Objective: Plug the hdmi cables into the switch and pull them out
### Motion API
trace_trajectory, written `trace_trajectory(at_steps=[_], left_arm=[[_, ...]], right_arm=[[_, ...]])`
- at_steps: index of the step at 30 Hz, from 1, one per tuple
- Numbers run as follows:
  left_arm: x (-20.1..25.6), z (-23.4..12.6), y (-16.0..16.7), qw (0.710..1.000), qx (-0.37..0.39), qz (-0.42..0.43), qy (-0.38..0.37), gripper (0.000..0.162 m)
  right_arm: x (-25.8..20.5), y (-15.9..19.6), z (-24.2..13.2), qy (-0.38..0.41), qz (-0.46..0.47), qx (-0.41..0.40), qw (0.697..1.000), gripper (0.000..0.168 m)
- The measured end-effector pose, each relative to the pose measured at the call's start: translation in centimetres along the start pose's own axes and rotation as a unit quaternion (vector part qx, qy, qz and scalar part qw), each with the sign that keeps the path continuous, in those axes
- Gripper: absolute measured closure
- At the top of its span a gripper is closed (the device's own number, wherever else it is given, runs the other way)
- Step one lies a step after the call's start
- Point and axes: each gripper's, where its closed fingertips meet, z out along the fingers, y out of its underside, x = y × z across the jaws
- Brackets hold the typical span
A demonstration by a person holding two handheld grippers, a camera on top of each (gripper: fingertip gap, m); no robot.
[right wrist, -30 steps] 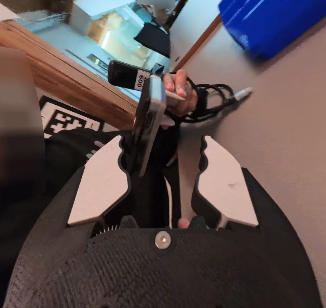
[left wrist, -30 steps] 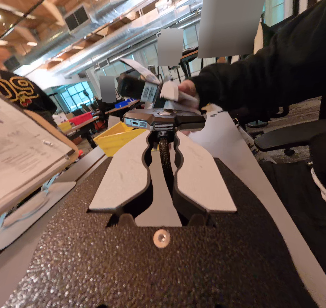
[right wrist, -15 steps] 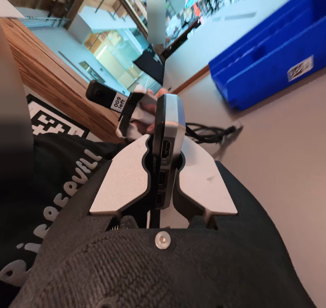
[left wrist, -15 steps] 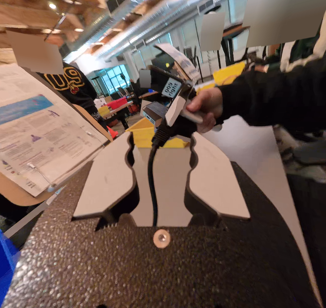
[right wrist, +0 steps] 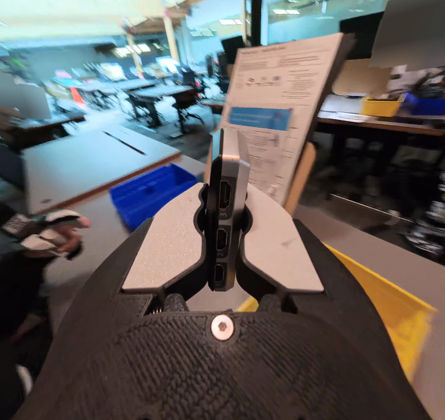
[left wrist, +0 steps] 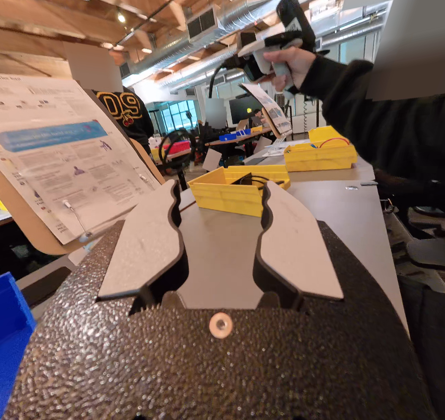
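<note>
The slim grey-and-black metal HDMI switch [right wrist: 225, 206] was held edgewise (three ports facing back) in the clamped right gripper [right wrist: 222, 212]. The left gripper [left wrist: 220, 206] was spread, empty, a yellow plastic bin [left wrist: 224, 195] just ahead.

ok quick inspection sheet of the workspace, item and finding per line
surface: grey table, mostly bare
job's things: switch on edge, three ports empty
clutter: yellow bin holding dark cables; blue bin; instruction sheet on a stand
grippers: left gripper open, empty; right gripper shut on the switch
cables: black lead hangs from the switch
surroundings: office desks, people behind
</note>
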Motion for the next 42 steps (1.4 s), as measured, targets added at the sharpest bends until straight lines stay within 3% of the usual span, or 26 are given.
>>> trace_trajectory(at_steps=[4, 7, 19, 21, 25, 30, 32, 34, 37, 42], left_arm=[[0.0, 0.5, 1.7, 0.999, -0.034, 0.004, 0.004, 0.097], [0.1, 0.6, 2.4, 0.999, -0.044, -0.002, 0.01, 0.097], [0.2, 1.0, 3.9, 0.998, -0.06, -0.016, 0.02, 0.098], [0.2, 1.2, 4.4, 0.997, -0.067, -0.02, 0.023, 0.098], [0.1, 1.4, 5.6, 0.996, -0.085, -0.022, 0.023, 0.098], [-0.1, 1.5, 7.0, 0.994, -0.1, -0.033, 0.023, 0.098], [0.0, 1.5, 7.3, 0.994, -0.103, -0.038, 0.027, 0.098], [0.0, 1.6, 7.7, 0.993, -0.106, -0.041, 0.029, 0.098], [0.1, 1.7, 8.2, 0.992, -0.112, -0.046, 0.033, 0.098], [0.6, 2.2, 8.9, 0.991, -0.119, -0.051, 0.043, 0.098]], right_arm=[[6.6, 0.8, -0.9, 0.097, -0.056, -0.078, 0.991, 0.144], [9.5, 2.3, -0.9, 0.125, -0.066, -0.121, 0.982, 0.144], [14.2, 8.0, 2.2, 0.152, -0.134, -0.238, 0.95, 0.144], [15.4, 8.7, 3.0, 0.166, -0.184, -0.259, 0.934, 0.144], [17.7, 11.9, 5.3, 0.188, -0.352, -0.333, 0.854, 0.144], [20.9, 18.5, 7.6, 0.178, -0.604, -0.407, 0.662, 0.144], [21.8, 21.2, 8.1, 0.16, -0.65, -0.42, 0.613, 0.144], [22.2, 23.5, 8.5, 0.143, -0.657, -0.426, 0.605, 0.142], [22.3, 25.4, 8.8, 0.118, -0.663, -0.437, 0.596, 0.119], [21.4, 25.2, 7.6, 0.089, -0.599, -0.447, 0.658, 0.092]])
